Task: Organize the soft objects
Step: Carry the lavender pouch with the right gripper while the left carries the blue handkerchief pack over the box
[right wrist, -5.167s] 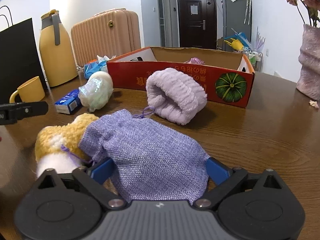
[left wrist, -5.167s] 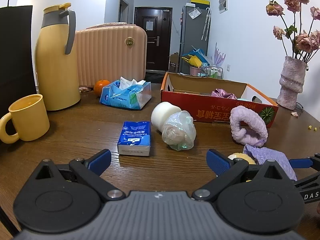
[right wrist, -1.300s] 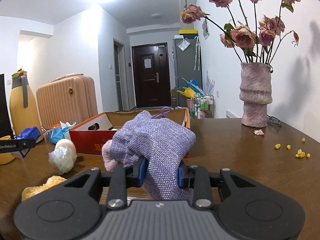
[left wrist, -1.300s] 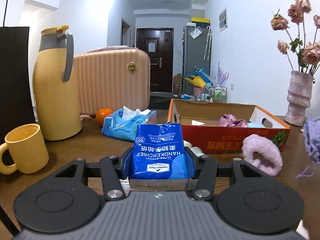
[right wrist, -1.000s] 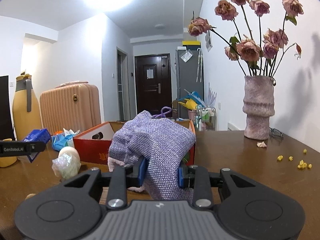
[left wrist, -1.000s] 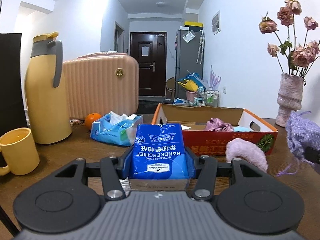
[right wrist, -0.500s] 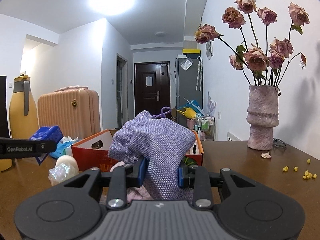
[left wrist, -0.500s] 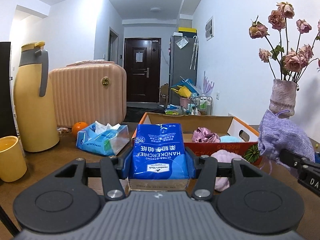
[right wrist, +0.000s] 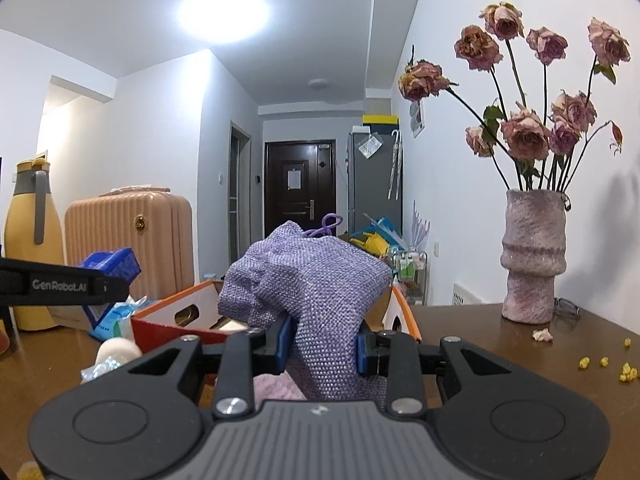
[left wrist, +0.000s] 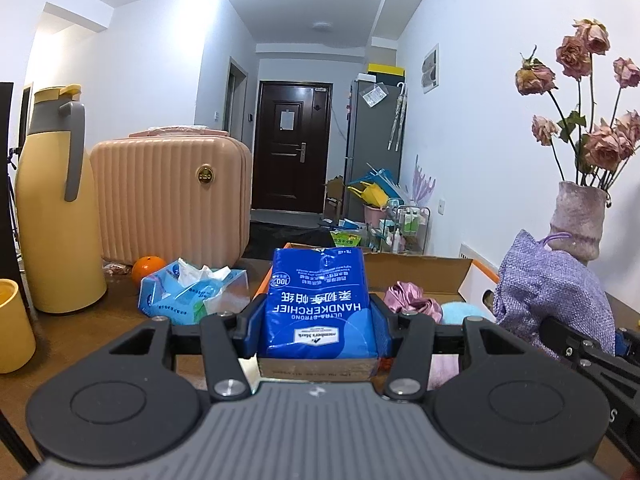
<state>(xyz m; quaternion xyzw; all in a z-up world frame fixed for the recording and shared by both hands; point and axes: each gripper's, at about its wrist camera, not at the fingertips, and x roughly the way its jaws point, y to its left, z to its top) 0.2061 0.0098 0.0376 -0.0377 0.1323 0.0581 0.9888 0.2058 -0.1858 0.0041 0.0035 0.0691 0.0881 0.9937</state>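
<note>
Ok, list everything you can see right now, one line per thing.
tissue pack: one, blue, clamped in the left tongs
cloth pouch: one, purple, clamped in the right tongs
cardboard box: one, red and orange, on the table ahead
pink cloth: one, inside the box
tissue bag: one, light blue, left of the box
orange: one, by the suitcase
suitcase: one, peach, behind the table
flask: one, yellow, far left
mug: one, yellow, left edge
vase: one, pinkish, holding dried roses, right
table: one, brown wood
left tongs: black, blue pads
right tongs: black, blue pads
</note>
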